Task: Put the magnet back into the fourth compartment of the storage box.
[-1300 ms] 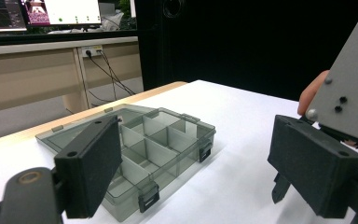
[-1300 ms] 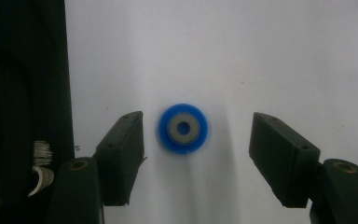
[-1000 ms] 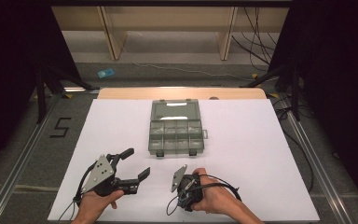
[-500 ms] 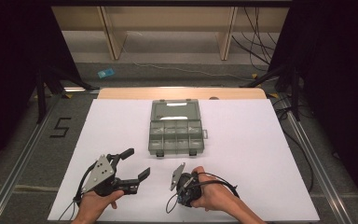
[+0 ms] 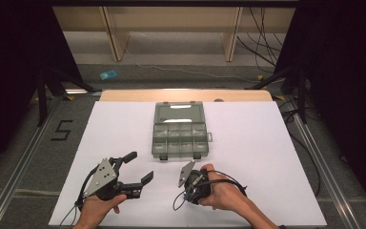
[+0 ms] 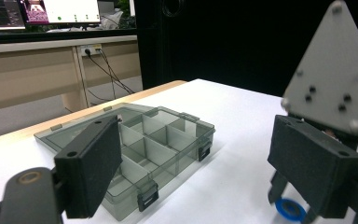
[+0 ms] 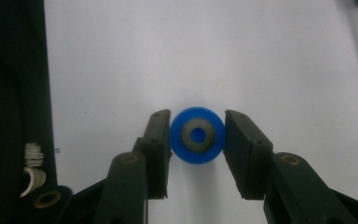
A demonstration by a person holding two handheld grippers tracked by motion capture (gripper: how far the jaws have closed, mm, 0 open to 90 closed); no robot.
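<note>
A small blue disc (image 7: 198, 135) with a grey hub and a centre hole lies on the white table. My right gripper (image 7: 198, 133) points straight down at it, and both pads touch its sides, so it is shut on the disc. In the high view the right gripper (image 5: 194, 185) is at the front centre under a hand. The left gripper view shows the blue disc (image 6: 291, 210) beneath the right gripper's grey plate. My left gripper (image 5: 140, 167) rests at the front left, open with nothing between its jaws. It faces a clear grey compartment box (image 5: 179, 130) whose lid lies open.
The compartment box (image 6: 158, 149) has several divided cells that look bare, and black latches on its near side. The white sheet (image 5: 267, 157) covers the table, with a wooden strip (image 5: 124, 95) at the far edge. Floor, cables and stands surround the table.
</note>
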